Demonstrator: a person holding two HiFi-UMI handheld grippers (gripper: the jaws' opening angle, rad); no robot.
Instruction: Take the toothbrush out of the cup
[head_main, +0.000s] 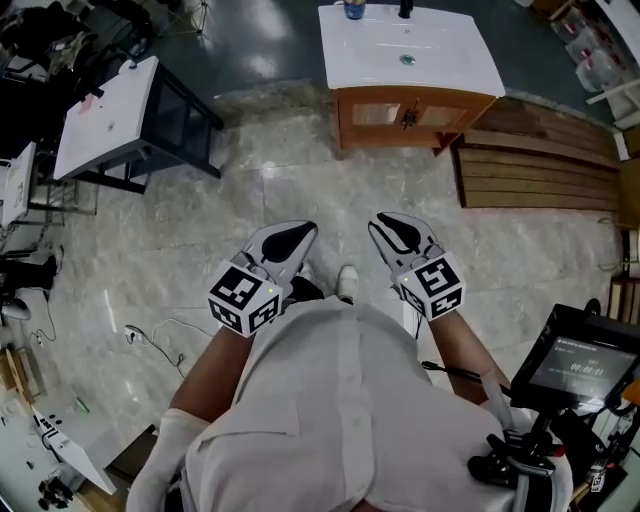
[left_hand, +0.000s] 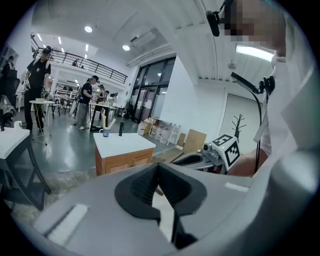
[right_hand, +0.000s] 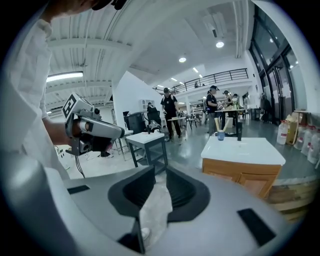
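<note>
A small blue cup (head_main: 354, 10) stands at the back of a white sink top (head_main: 440, 65) on a wooden cabinet, far ahead of me. In the gripper views the cup (left_hand: 105, 132) (right_hand: 221, 135) holds pale toothbrushes (left_hand: 103, 123) (right_hand: 217, 124) that stick up out of it. Both grippers hang over the floor in front of the person's chest, well short of the cabinet. My left gripper (head_main: 305, 232) (left_hand: 159, 167) is shut with nothing in it. My right gripper (head_main: 380, 228) (right_hand: 159, 172) shows a narrow gap between its jaws, with nothing in the gap.
A dark bottle (head_main: 405, 10) (right_hand: 239, 131) stands beside the cup. A white-topped black table (head_main: 110, 120) is at the left, wooden slats (head_main: 535, 165) lie right of the cabinet, and a screen on a stand (head_main: 580, 365) is at the lower right. Cables (head_main: 150, 335) trail on the floor. People stand far behind.
</note>
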